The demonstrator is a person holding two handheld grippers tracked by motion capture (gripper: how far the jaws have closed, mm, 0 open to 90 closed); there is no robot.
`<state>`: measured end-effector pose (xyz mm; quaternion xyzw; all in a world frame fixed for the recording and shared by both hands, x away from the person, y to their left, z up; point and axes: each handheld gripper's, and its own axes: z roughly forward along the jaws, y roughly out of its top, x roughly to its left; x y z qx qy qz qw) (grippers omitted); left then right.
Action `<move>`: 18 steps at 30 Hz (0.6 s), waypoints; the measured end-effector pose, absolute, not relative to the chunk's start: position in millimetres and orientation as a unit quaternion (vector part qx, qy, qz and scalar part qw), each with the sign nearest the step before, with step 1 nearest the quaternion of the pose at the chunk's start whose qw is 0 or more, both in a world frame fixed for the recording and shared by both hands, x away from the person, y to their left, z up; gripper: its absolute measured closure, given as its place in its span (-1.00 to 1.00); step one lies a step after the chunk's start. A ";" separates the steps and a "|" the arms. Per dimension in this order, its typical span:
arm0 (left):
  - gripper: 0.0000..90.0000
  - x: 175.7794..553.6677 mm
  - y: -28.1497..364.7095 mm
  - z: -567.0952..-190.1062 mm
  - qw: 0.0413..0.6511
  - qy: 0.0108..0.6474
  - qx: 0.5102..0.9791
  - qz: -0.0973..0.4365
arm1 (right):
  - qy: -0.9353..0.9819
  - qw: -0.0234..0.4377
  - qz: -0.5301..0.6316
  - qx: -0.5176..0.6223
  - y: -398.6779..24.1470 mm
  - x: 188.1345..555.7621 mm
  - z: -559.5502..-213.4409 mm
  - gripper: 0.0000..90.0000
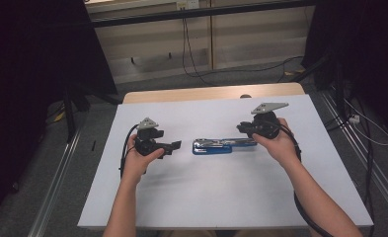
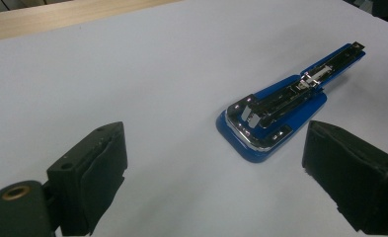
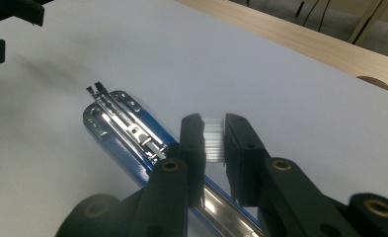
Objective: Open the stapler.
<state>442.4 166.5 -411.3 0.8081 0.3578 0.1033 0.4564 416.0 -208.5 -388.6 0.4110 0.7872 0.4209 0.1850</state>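
We see bare sheet [image 1: 216, 192] all round, only the opened stapler [image 1: 212, 146] lying between our grippers.

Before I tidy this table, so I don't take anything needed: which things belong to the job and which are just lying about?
In the job:
- blue stapler, opened out flat
- strip of staples, in the right hand-held gripper
- left hand-held gripper, open

Lying about:
- cables on the floor beyond the table

Overhead camera looks forward and down over my table [image 1: 191, 197]; my gripper cameras sit low, close, facing each other across the shared stapler [image 2: 275, 116].
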 end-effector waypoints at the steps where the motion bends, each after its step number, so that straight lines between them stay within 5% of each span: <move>1: -0.77 442.3 166.6 -411.3 0.457 0.359 0.807 0.102 | 0.790 0.184 0.420 0.407 -207.0 415.9 -388.4 0.76; 18: -0.77 444.8 172.4 -413.5 0.456 0.361 0.807 0.106 | 0.807 0.171 0.418 0.380 -189.3 422.4 -387.3 0.76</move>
